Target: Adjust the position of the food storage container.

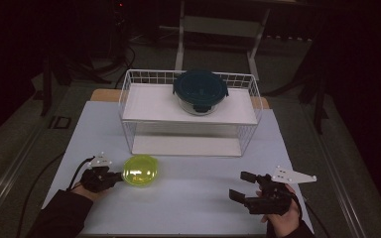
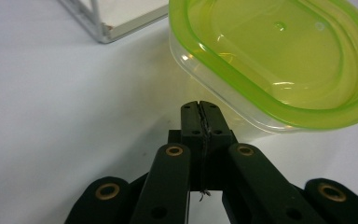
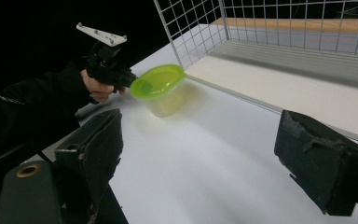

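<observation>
A: The left tool (image 1: 113, 177) has its two black jaws pressed tight together, with nothing between them. Its tip is right at the side of the green tub (image 1: 140, 170).

B: Is it touching the tub?

A: In the left gripper view the closed tip sits just under the tub's green lid (image 2: 279, 60), against the clear wall. It looks like it touches, but I cannot be sure.

B: Where is the tub?

A: It stands on the white bench (image 1: 188, 198), on the left side, just in front of the wire rack (image 1: 129, 106). It is near the rack's bottom corner but not touching it.

B: What about the other tool?

A: The right tool (image 1: 243, 186) is wide open. It holds nothing. It is low over the bench on the right, well apart from the tub. In the right gripper view its two jaws stand far apart with bare bench between them.

B: Is anything in the rack?

A: Yes. A round box with a dark lid (image 1: 200, 91) sits on the top shelf, toward the right.
</observation>
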The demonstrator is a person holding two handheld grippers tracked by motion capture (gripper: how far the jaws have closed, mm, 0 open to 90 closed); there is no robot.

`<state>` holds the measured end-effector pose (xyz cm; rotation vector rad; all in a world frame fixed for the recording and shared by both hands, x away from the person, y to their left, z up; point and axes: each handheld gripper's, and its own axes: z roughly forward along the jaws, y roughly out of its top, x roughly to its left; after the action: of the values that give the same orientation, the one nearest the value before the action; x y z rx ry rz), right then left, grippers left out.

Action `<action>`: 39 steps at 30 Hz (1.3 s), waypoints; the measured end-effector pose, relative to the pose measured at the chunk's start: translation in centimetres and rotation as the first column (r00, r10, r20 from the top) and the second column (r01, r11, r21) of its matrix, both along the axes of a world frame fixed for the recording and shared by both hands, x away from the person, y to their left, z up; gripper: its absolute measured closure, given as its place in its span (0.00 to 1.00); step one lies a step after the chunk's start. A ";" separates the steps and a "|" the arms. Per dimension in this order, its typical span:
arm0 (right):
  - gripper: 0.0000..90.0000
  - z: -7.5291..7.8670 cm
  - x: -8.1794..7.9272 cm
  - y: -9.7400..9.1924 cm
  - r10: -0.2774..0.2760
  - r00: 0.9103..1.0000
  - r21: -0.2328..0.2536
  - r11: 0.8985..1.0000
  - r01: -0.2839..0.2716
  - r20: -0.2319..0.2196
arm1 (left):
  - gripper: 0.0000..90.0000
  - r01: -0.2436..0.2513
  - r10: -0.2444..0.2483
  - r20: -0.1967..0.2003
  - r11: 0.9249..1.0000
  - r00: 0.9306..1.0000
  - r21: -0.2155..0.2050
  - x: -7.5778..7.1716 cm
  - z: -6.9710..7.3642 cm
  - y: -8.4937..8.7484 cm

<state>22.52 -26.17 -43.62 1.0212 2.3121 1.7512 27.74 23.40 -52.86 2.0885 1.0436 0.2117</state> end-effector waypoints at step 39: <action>0.16 0.0 -0.1 0.0 -0.001 1.000 -0.011 1.000 0.001 0.015 | 0.99 0.046 -0.047 -0.024 0.998 0.999 -0.031 1.2 0.2 -3.8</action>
<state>22.38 -26.16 -43.57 1.0045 2.3090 1.7380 28.92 19.62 -52.63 2.0907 1.0056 0.1466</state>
